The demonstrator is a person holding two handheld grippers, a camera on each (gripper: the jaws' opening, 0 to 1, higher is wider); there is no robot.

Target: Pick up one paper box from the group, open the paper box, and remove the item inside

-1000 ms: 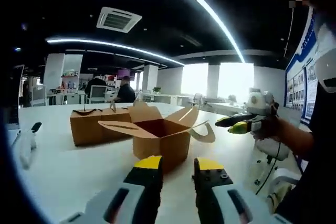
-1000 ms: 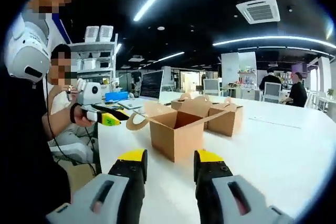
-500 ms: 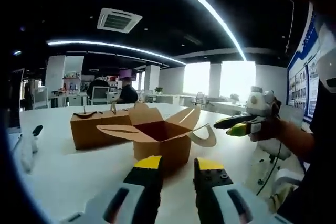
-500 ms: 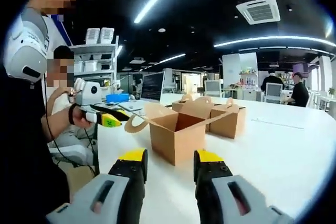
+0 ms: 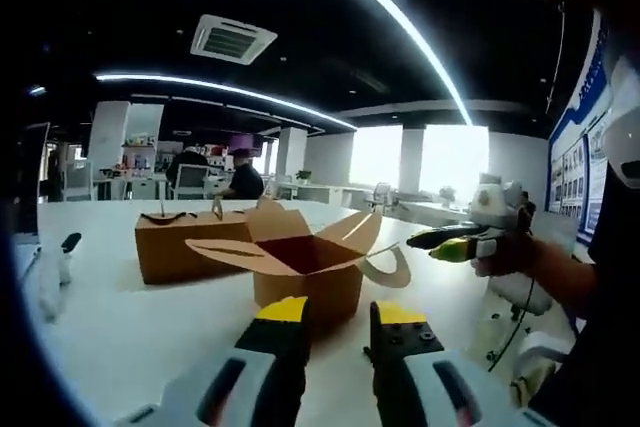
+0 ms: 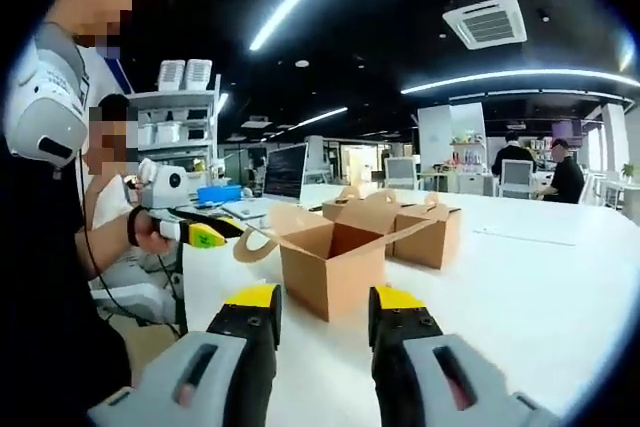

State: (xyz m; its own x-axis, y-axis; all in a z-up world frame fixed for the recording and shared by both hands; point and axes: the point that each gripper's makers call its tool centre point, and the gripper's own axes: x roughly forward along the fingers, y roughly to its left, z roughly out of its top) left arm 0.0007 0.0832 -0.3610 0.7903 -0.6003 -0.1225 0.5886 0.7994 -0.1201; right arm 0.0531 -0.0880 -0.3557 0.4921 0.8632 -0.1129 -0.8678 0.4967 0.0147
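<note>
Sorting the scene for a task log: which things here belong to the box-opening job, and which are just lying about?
Job:
open paper box
closed paper boxes behind it
left gripper
right gripper

Lying about:
monitor
shelf with white bins
white table

The brown paper box (image 5: 305, 272) I've picked out of the group stands upright on the white table (image 5: 120, 332), its four flaps spread wide and its inside dark. Just behind it sit the other paper boxes (image 5: 190, 242), still closed, with their handle tabs up on top.
</note>
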